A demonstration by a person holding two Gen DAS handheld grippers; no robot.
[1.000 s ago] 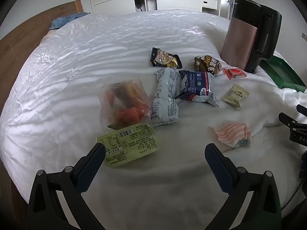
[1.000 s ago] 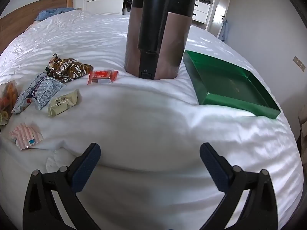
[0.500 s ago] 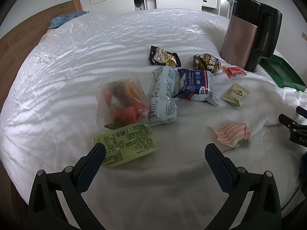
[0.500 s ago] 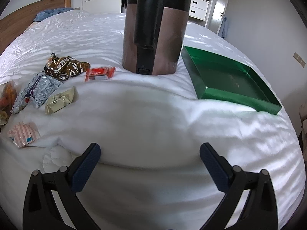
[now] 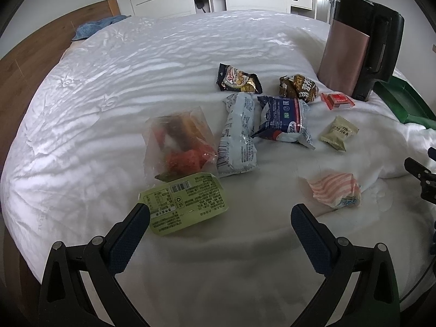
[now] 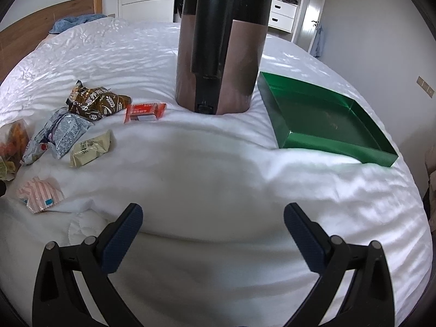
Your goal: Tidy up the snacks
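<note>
- Left gripper (image 5: 220, 214): jaws spread wide, empty, above the rumpled white quilt (image 5: 136, 81).
- Right gripper (image 6: 213, 214): likewise spread and empty.
- Crinkly foil and plastic snack packets (image 5: 239, 133) lie scattered mid-bed; the long grey-white one runs lengthwise away from the camera.
- Shallow square glossy green tray (image 6: 321, 111) sits near the bed's right edge, beside a tall brown-and-black kettle (image 6: 220, 41).
</note>
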